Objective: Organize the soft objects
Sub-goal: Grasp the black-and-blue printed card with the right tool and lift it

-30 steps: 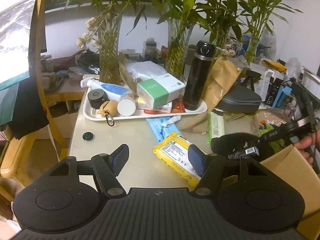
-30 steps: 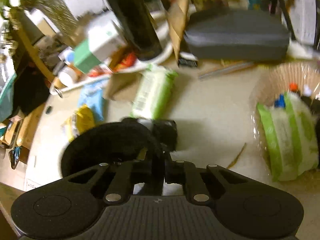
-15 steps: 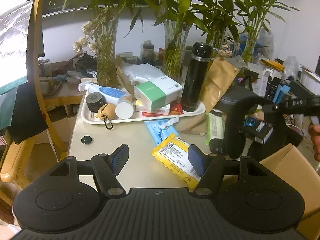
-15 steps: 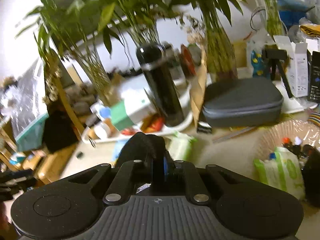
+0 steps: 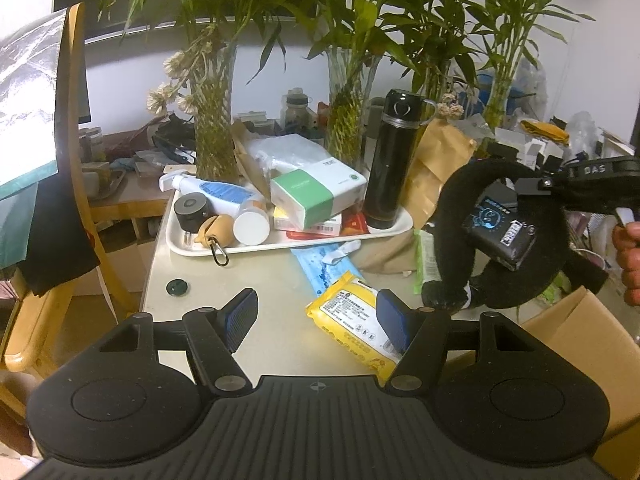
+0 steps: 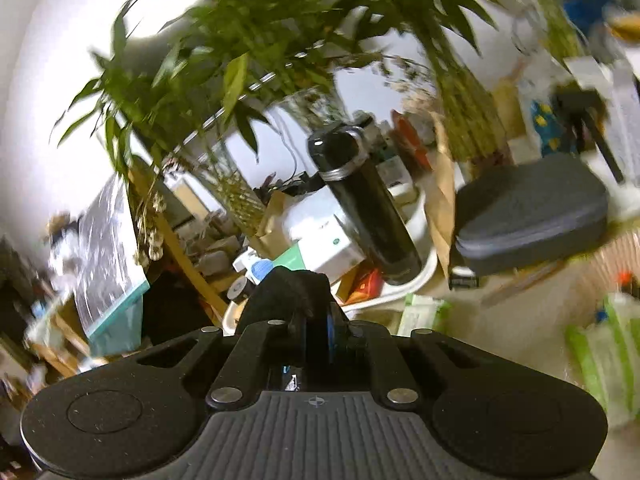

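A black plush loop (image 5: 452, 236) with a printed tag (image 5: 500, 236) hangs in the air at the right, above the table edge. My right gripper (image 5: 560, 188) is shut on its top; in the right wrist view the right gripper (image 6: 316, 320) pinches the black plush (image 6: 288, 292) between its blue pads. My left gripper (image 5: 318, 312) stands open low over the beige table (image 5: 256, 280), empty. A yellow wipes pack (image 5: 352, 320) lies flat by its right finger, partly hidden behind it. A blue soft pack (image 5: 324, 268) and a green soft pack (image 5: 426, 256) lie beyond.
A white tray (image 5: 180, 240) holds a black flask (image 5: 386, 160), a green-and-white box, and bottles. Vases with bamboo stand behind. An open cardboard box (image 5: 572, 332) sits at the right. A grey case (image 6: 532, 212) and a green-striped wipes bag (image 6: 600, 352) lie right. A wooden chair is left.
My right gripper has lifted the black plush loop off the table and tilted upward; the loop now hangs clear. The left gripper has stayed where it was.
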